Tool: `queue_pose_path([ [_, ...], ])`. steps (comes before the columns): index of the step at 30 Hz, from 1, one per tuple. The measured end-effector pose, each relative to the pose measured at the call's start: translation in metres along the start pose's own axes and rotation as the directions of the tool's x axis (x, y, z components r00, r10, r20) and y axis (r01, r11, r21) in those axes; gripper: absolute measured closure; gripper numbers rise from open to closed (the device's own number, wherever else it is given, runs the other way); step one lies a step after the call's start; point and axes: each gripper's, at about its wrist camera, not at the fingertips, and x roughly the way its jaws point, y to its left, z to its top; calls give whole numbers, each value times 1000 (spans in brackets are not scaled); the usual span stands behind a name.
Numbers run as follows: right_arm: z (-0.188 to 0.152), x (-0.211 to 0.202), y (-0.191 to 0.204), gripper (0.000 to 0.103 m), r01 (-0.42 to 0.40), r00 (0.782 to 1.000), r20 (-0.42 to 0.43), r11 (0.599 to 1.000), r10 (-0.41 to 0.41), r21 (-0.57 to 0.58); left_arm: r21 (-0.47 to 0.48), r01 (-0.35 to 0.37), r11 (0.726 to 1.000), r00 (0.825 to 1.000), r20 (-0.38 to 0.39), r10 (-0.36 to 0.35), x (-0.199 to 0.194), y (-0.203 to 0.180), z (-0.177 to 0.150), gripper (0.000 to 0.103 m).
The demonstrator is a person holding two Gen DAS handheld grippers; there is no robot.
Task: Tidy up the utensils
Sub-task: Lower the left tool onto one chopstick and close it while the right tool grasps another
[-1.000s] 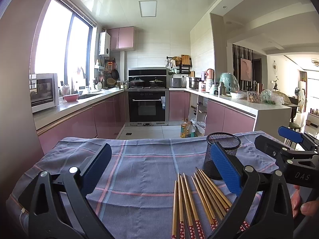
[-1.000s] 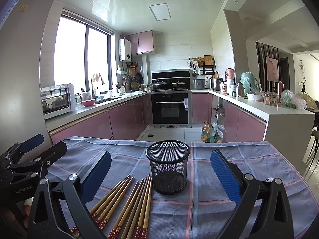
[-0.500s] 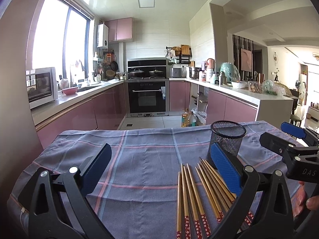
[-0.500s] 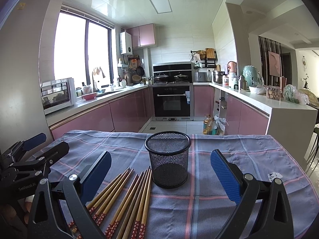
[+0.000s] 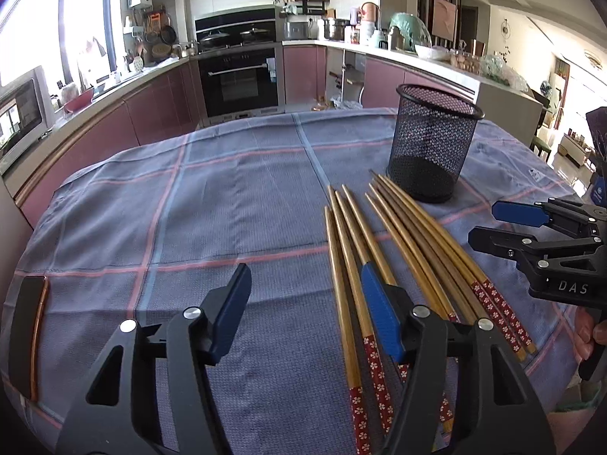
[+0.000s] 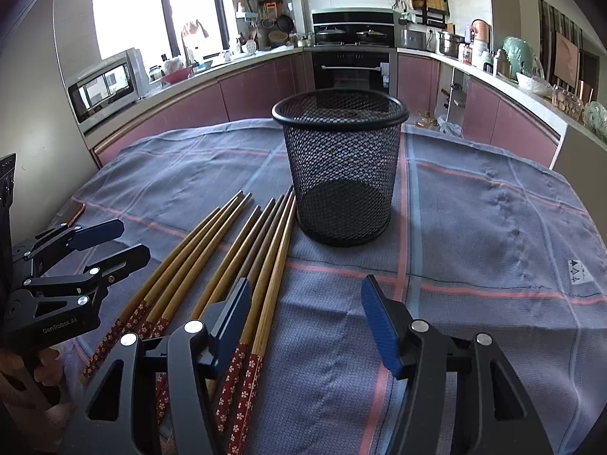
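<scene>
Left gripper (image 5: 305, 313): black plastic frame, triangular cut-outs, silver pivot screws, blue ribbed pads (image 5: 381, 318) on fingers. White "GenRobot.AI" lettering showed on side body in right wrist view.
Right gripper (image 6: 305, 318): same black frame, silver screws, blue pads (image 6: 379, 326). White "DAS" lettering showed in left wrist view.

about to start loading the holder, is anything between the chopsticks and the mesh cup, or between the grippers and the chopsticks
Nothing visible is in the way. The chopsticks lie flat on the cloth, tips beside the upright mesh cup, whose open top looks empty. Both the left gripper and the right gripper, jaws just narrowed, hang open over them.
</scene>
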Motion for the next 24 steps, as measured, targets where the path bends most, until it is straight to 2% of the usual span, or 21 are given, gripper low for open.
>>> queue_pose_path([
  [6, -1, 11, 2, 57, -4, 998, -60, 1000, 4, -12, 27, 41, 999, 997, -70, -39, 16, -5, -4, 56],
  [14, 5, 20, 8, 64, 16, 996, -90, 998, -22, -62, 23, 96, 995, 991, -100, -93, 18, -4, 4, 66],
  [19, 12, 28, 10, 68, 16, 995, -93, 996, -24, -83, 39, 130, 991, 986, -107, -125, 23, -10, 9, 79],
  [24, 17, 31, 8, 72, 6, 995, -97, 997, -13, -75, 22, 135, 991, 982, -133, -131, 31, -7, 9, 85],
])
